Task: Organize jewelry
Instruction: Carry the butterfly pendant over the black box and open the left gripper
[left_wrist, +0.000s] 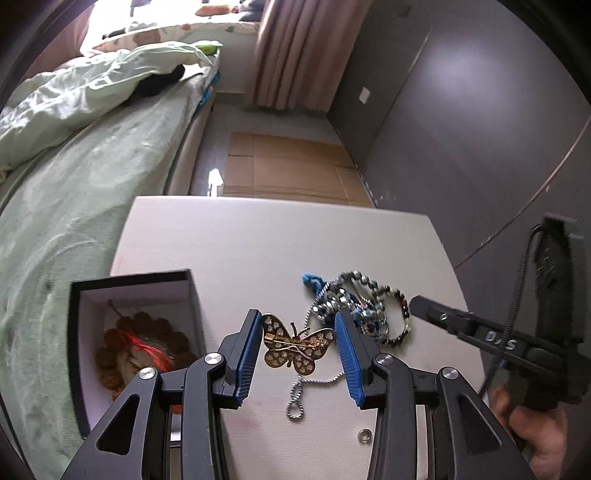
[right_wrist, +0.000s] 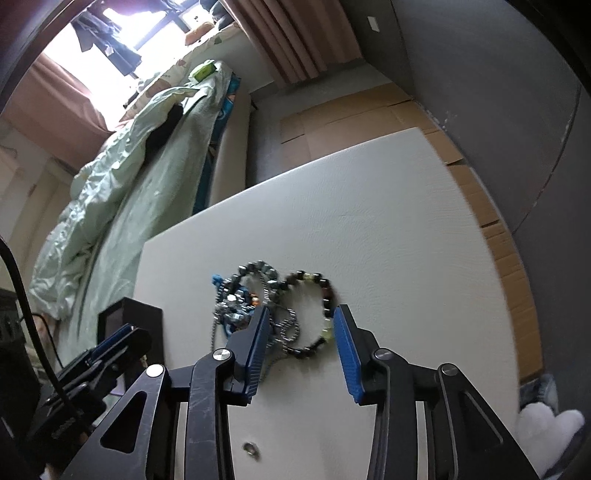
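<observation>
A gold butterfly pendant (left_wrist: 295, 345) on a silver ball chain hangs between the blue pads of my left gripper (left_wrist: 298, 318), which is shut on its wing tips. The chain trails down to the white table (left_wrist: 258, 240). To the left stands an open black box (left_wrist: 136, 282) holding a brown piece with red thread. A tangle of beaded jewelry (left_wrist: 354, 295) lies to the right. In the right wrist view my right gripper (right_wrist: 303, 310) is open over that pile, a dark bead bracelet (right_wrist: 325, 291) and a silver chain (right_wrist: 284, 328) between its pads.
A small metal eyelet (left_wrist: 365, 435) sits in the tabletop near the front. A bed with a green quilt (left_wrist: 74, 166) runs along the table's left side. Cardboard (left_wrist: 288, 166) covers the floor beyond the far edge, and a grey wall (left_wrist: 461, 129) stands on the right.
</observation>
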